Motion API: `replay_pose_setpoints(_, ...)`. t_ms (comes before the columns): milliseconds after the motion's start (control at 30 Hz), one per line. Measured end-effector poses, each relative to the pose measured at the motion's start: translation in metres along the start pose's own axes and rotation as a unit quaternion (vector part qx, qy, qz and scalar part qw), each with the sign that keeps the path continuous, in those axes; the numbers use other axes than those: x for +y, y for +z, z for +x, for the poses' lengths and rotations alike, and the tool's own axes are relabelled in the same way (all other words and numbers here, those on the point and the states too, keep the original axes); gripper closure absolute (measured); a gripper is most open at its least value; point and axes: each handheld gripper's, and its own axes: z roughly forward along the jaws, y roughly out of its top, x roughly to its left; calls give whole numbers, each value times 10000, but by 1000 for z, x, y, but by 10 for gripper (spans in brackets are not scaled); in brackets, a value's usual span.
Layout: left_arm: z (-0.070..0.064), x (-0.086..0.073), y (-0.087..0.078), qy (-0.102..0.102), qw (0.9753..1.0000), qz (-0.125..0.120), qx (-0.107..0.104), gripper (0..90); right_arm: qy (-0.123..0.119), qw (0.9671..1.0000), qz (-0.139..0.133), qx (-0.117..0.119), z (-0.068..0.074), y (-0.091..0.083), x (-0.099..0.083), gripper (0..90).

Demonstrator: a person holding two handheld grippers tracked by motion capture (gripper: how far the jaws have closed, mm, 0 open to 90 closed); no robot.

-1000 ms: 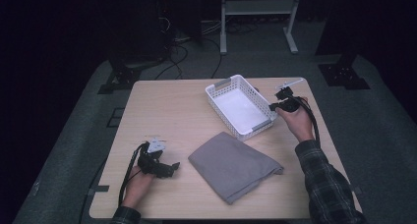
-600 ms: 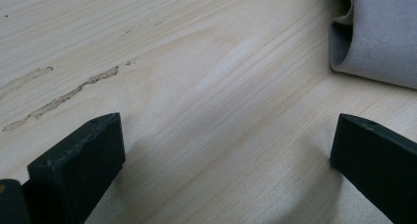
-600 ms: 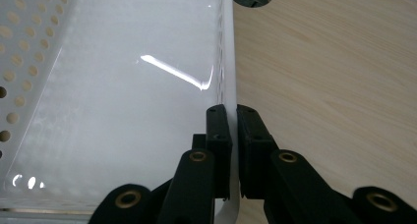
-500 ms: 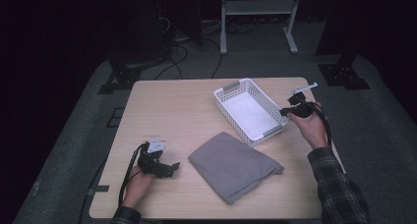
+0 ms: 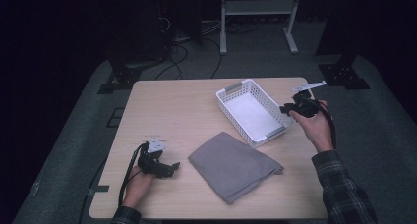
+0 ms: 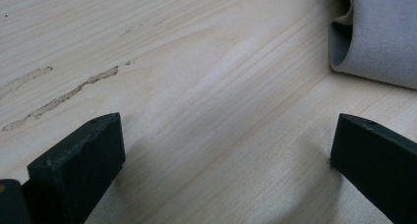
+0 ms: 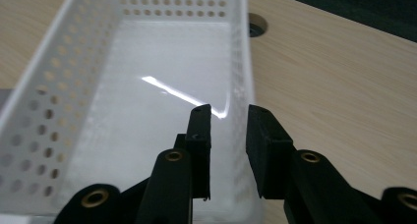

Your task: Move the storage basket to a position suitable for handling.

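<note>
At the lower left of the high view, the left tool (image 5: 169, 169) is rested on the pale wooden surface (image 5: 177, 111), and its jaws are spread wide with nothing between them. Just to its right, a grey folded cloth (image 5: 233, 166) is laid flat. Farther back, at the right, the right tool (image 5: 283, 107) is closed on the thin side wall of the white plastic basket with small holes (image 5: 231, 95), which is seen sitting at a slant.
</note>
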Motion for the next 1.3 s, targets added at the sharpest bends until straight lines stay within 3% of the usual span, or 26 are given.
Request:
replay_pose_setpoints(167,0,0,0,-11,10000,-1,-5,0,-135,9997,-50,220,20,1,6,697)
replay_pose_setpoints(200,0,0,0,-12,10000,0,-6,0,-185,9992,-47,362,31,4,9,695)
replay_pose_setpoints(333,0,0,0,-11,10000,1,-6,0,-308,9977,-53,593,50,12,15,692)
replay_pose_setpoints(400,0,0,0,-12,10000,-1,-8,0,-319,9975,-57,622,54,14,16,692)
replay_pose_setpoints(833,0,0,0,5,10000,12,-3,0,-630,9913,121,1150,107,51,32,664)
replay_pose_setpoints(1067,0,0,0,-10,10000,11,-7,0,-676,9904,315,1163,116,68,32,660)
replay_pose_setpoints(1167,0,0,0,-6,10000,11,-11,0,-729,9902,450,1107,118,73,30,708)
replay_pose_setpoints(1300,0,0,0,-3,10000,10,-14,0,-723,9907,437,1067,117,73,29,776)
